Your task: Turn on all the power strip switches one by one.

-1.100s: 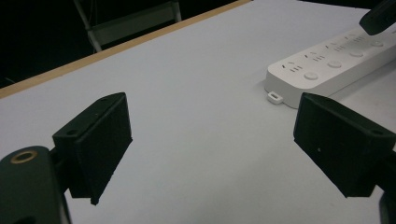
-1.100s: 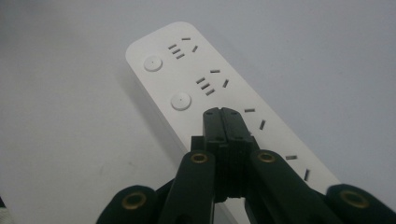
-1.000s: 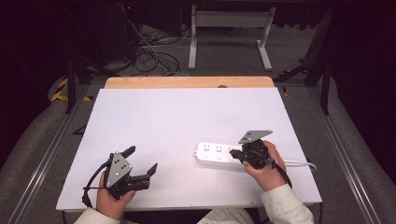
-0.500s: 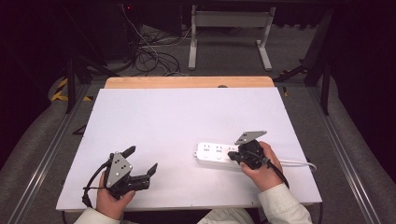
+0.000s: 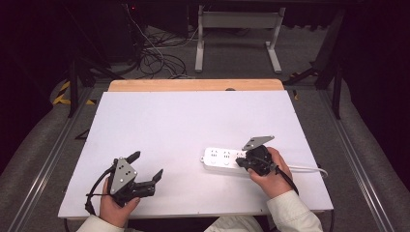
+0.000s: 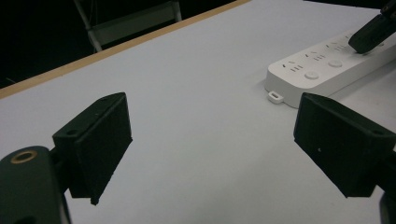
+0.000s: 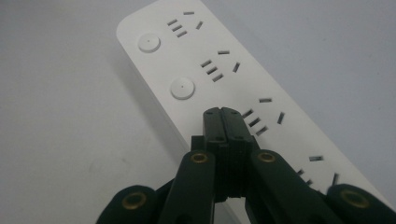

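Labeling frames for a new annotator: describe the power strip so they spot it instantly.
Start at the white table with a wooden strip along its far edge. On its near right part lies the power strip: a flat white bar with rows of socket slots and round buttons, its cable running off right. The right hand-held gripper, jaws shut, rests its tips on top of it; the left hand-held gripper stands open, well apart.

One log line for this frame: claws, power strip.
left claw: open, apart from strip | right claw: shut, tips on power strip top, at a switch button | strip flat on table
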`<control>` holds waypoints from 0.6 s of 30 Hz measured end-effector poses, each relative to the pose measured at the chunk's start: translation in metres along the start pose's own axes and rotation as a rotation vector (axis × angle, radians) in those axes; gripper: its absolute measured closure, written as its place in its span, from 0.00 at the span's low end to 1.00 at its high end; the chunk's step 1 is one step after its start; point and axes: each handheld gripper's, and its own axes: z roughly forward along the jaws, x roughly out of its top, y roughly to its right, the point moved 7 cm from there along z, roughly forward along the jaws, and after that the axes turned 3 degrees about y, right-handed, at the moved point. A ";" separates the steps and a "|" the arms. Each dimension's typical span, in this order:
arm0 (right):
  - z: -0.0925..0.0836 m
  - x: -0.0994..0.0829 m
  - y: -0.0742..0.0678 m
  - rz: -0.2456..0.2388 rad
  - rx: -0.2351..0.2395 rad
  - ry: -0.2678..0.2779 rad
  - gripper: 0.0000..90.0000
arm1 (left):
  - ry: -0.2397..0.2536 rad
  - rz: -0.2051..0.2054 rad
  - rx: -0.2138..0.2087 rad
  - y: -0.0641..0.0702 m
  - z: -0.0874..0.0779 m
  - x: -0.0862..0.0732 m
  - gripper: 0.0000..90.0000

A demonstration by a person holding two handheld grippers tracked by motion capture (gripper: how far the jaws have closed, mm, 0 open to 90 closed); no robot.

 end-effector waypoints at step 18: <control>0.002 -0.001 -0.001 0.003 -0.011 -0.020 1.00 | -0.001 0.001 0.001 0.001 0.000 0.000 0.13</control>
